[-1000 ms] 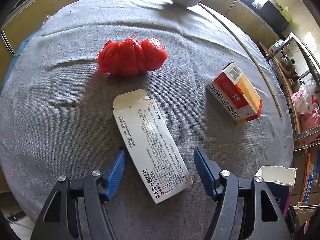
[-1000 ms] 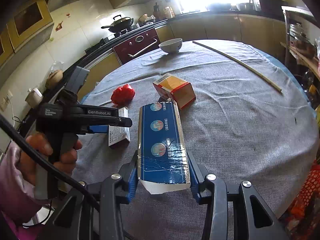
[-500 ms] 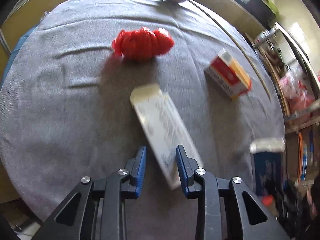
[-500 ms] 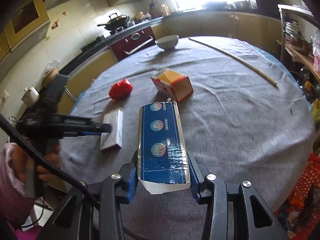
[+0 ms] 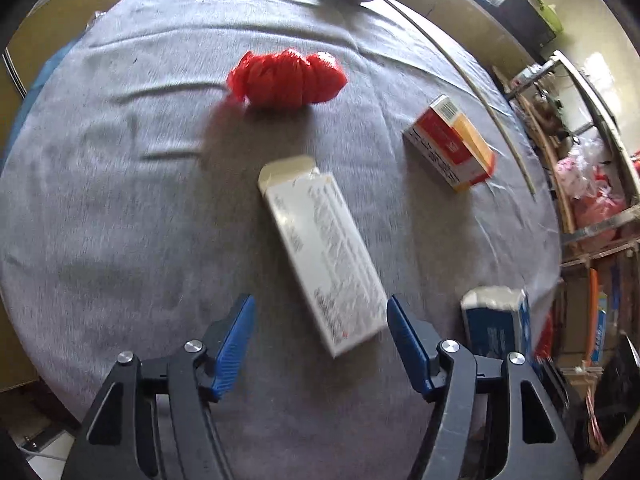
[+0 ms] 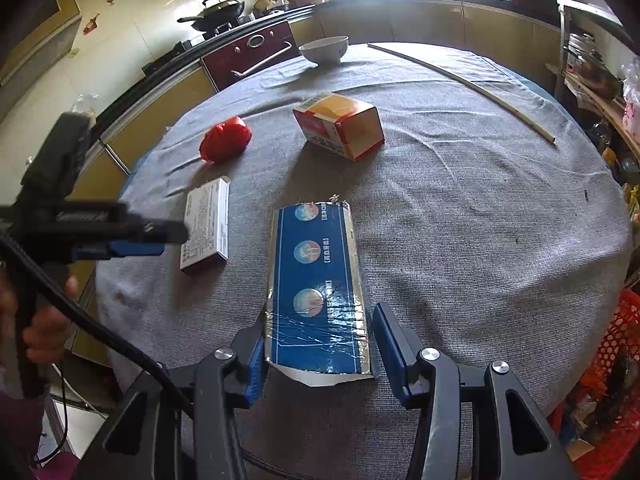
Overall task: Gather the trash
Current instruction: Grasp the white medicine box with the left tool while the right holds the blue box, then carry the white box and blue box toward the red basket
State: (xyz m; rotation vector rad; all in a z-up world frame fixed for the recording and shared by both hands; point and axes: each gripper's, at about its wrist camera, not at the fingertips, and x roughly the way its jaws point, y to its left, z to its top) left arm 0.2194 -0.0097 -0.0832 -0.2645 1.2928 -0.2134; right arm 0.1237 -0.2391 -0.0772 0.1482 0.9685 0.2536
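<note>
A long white medicine box (image 5: pixel 324 256) lies flat on the grey tablecloth (image 5: pixel 120 220). Its near end sits between the blue fingers of my left gripper (image 5: pixel 319 304), whose jaws are opening and touch nothing. A flattened blue carton (image 6: pixel 316 288) with silver edges lies on the cloth between the fingers of my right gripper (image 6: pixel 318 320). Those jaws are opening too, and a gap shows at the right pad (image 6: pixel 386 332). Farther back are a crumpled red plastic bag (image 5: pixel 286 78) and a red and orange box (image 5: pixel 450 144).
A white bowl (image 6: pixel 324 49) stands at the far edge of the round table and a long thin stick (image 6: pixel 460 80) lies along the right side. A red mesh basket (image 6: pixel 616 360) sits off the table at the right. A hand holds the left gripper (image 6: pixel 120 236) at the left.
The left jaws went narrow half a second ago and now stand wide again around the white box's end. The right gripper sank a little, and its jaws spread off the blue carton.
</note>
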